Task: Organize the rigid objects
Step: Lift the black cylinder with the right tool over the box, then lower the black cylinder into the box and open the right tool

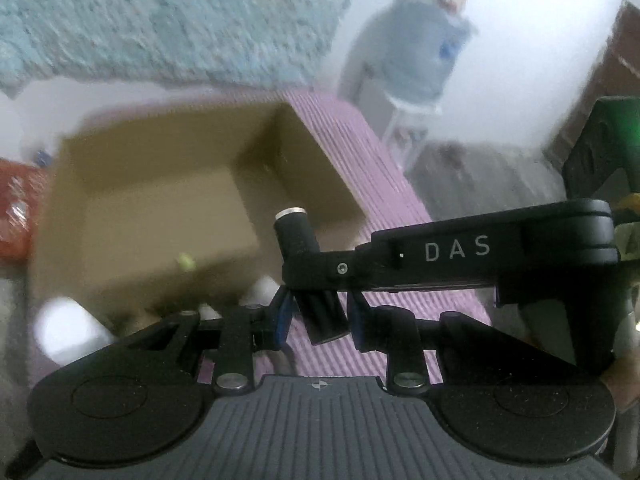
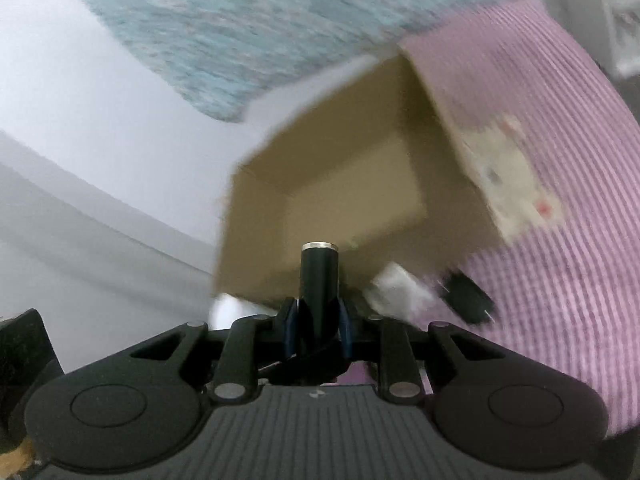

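Spreading across both views, a pink ribbed mat (image 1: 384, 168) covers the surface, running from twelve o'clock toward five o'clock in the left wrist view and filling the three o'clock side (image 2: 568, 200) in the right wrist view. On it sits an open cardboard box (image 1: 160, 208), blurred, at about ten o'clock of the left view and just past centre (image 2: 352, 184) in the right view; its inside looks bare apart from a small yellow-green speck I cannot identify. A pale blue shaggy rug (image 1: 160, 20) lies beyond at twelve o'clock.

A black bar marked "DAS" (image 1: 456, 248) reaches in from three o'clock, ending in a black cylinder with a silver cap (image 1: 308, 272). The left gripper (image 1: 316, 316) has its blue pads nearly together, clamped on that cylinder's lower part. The right gripper (image 2: 318, 324) is likewise narrowly closed on a black cylinder with a silver top (image 2: 320, 280), standing upright at six o'clock before the box.

A white blurred object (image 2: 400, 292) and a small black object (image 2: 468, 296) lie on the mat at four o'clock.
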{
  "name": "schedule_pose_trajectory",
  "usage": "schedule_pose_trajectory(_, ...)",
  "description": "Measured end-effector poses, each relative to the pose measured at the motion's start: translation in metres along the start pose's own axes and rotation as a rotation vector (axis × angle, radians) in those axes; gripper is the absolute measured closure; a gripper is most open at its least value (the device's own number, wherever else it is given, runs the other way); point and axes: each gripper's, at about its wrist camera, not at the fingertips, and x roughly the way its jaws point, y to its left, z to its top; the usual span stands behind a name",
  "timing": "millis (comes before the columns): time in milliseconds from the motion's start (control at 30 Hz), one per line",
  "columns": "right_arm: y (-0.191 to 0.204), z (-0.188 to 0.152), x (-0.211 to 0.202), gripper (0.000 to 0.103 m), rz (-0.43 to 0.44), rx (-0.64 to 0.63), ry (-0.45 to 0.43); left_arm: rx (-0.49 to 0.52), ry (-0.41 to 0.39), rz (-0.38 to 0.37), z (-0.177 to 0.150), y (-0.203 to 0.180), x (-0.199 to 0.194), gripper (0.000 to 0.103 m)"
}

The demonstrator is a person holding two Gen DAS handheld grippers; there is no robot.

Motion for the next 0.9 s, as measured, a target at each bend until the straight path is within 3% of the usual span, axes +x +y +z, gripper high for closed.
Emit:
schedule_pose_trajectory(200, 0.054, 0.065, 0.050, 0.079, 0.085, -0.082, 0.067, -0.048, -0.020, 0.108, 0.042, 0.052, -0.008, 0.075)
schedule_pose_trajectory(400, 0.069, 0.105, 0.153, 0.079, 0.059, -0.025, 0.260, -0.179, 0.126, 0.173, 0.061, 0.123, 0.043, 0.075)
schedule_pose_trajectory(633, 0.046, 0.110, 0.242, 0.079, -0.019, 0.089, 0.421, -0.268, 0.277, 0.236, 0.058, 0.172, 0.093, 0.075)
schedule_pose_trajectory(733, 0.041, 0.109, 0.267, 0.079, -0.037, 0.118, 0.450, -0.237, 0.274, 0.290, 0.058, 0.175, 0.095, 0.072)
schedule_pose_trajectory(900, 0.035, 0.101, 0.279, 0.078, -0.014, 0.170, 0.477, -0.236, 0.256, 0.289, 0.058, 0.172, 0.084, 0.071)
